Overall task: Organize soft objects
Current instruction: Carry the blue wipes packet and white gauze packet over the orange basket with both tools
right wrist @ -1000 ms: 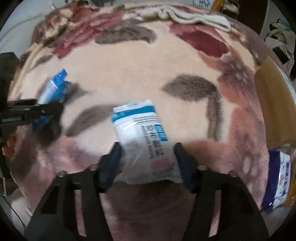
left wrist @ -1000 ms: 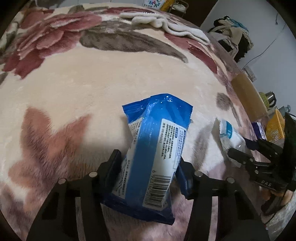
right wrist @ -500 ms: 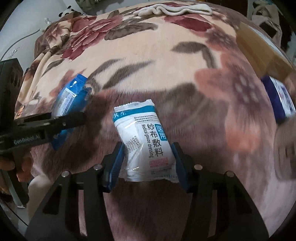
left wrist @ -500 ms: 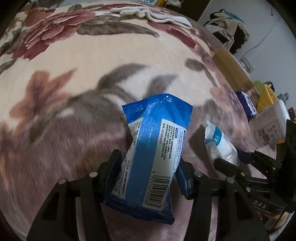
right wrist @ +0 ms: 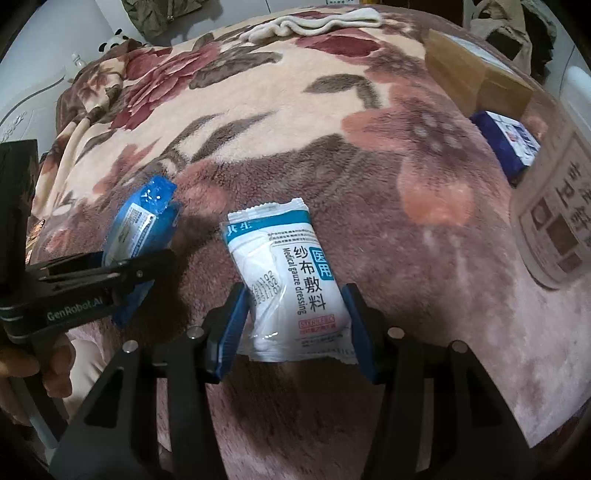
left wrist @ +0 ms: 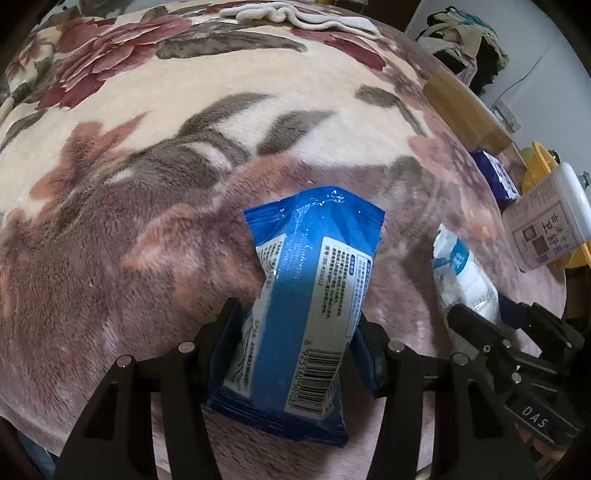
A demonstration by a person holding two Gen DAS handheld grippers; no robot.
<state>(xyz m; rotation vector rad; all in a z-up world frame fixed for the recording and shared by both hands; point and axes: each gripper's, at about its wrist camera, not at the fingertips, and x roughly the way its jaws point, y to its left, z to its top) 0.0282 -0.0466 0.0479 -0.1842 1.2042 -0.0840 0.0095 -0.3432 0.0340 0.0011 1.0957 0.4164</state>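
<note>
My left gripper is shut on a shiny blue packet with a barcode, held above the flowered blanket. My right gripper is shut on a white gauze dressing pack with a teal band. In the left wrist view the gauze pack and the right gripper show at the right. In the right wrist view the blue packet and the left gripper sit at the left, with a hand behind them.
A white cloth lies at the blanket's far edge. At the right stand a cardboard box, a dark blue pack, a pale plastic tub with a label and a yellow basket. Clothes are heaped at the back right.
Both grippers have moved across the blanket towards the right side, carrying their packs. The tub, the basket and the dark blue pack have come into view and grown closer.
</note>
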